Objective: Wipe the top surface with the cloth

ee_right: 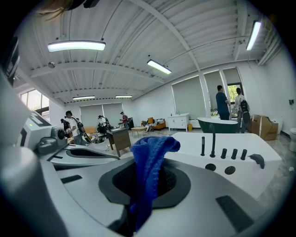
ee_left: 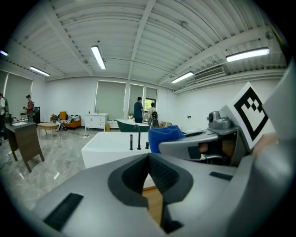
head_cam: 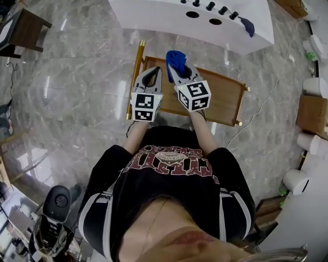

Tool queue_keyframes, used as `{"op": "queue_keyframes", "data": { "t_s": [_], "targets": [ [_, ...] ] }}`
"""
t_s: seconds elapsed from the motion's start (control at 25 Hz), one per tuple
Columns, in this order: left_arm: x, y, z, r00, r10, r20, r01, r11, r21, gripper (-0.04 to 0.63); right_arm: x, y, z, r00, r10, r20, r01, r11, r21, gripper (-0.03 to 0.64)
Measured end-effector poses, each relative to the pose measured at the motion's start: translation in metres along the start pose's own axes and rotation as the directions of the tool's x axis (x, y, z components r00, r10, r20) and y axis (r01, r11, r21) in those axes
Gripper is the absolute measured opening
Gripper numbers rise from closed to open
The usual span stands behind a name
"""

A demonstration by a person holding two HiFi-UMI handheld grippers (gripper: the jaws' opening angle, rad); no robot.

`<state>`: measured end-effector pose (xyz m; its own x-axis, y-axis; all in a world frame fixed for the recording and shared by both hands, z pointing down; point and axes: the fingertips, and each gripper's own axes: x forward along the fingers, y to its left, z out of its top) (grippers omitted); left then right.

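- Left hand-held gripper (head_cam: 151, 70): a person in a black T-shirt (head_cam: 169, 179) is holding it over the left part of the wooden desk (head_cam: 225, 97). In the left gripper view the hand-held gripper (ee_left: 149, 157) is showing its dark pads pressed together at the tips, with nothing between them.
- Right hand-held gripper (head_cam: 179, 71): it is lying just beside the left one, and their marker cubes are sitting side by side. Its jaws are pinching the blue cloth (head_cam: 176, 59). In the right gripper view the hand-held gripper (ee_right: 145, 173) is clamping the lower end of the cloth (ee_right: 150, 155), while the upper end is standing up and folding over.
- Blue cloth: in the head view it is appearing over the desk's far edge, on the side towards the bathtub. Whether it is touching the wood cannot be told.
- White bathtub (head_cam: 154, 15): it is standing beyond the desk, with black tap fittings (head_cam: 210, 6) lining its rim. A small dark blue item (head_cam: 247, 25) is resting near its right end.
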<state>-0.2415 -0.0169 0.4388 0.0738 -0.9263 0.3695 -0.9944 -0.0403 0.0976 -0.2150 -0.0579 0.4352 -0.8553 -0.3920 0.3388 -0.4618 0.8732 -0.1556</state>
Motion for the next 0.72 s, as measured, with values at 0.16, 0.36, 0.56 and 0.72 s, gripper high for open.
{"op": "queue_keyframes", "data": {
  "t_s": [0.16, 0.36, 0.56, 0.72],
  "targets": [
    [0.019, 0.003, -0.019, 0.999, 0.043, -0.023, -0.044, 0.999, -0.03, 0.046, 0.02, -0.008, -0.029, 0.996, 0.038, -0.078, -0.04, 0.999, -0.022, 0.058],
    [0.033, 0.007, -0.058, 0.994, 0.075, -0.084, -0.078, 0.996, -0.039, 0.046, 0.04, -0.014, -0.066, 0.987, 0.072, -0.146, -0.073, 0.997, -0.002, 0.058],
    [0.042, 0.018, -0.1, 0.982, 0.1, -0.16, -0.112, 0.991, -0.067, 0.046, 0.062, -0.015, -0.097, 0.975, 0.084, -0.205, -0.084, 0.996, 0.006, 0.058],
    [0.049, 0.02, -0.125, 0.973, 0.099, -0.211, -0.11, 0.993, -0.041, 0.046, 0.079, -0.014, -0.116, 0.967, 0.091, -0.238, -0.088, 0.996, 0.022, 0.058]
  ]
}}
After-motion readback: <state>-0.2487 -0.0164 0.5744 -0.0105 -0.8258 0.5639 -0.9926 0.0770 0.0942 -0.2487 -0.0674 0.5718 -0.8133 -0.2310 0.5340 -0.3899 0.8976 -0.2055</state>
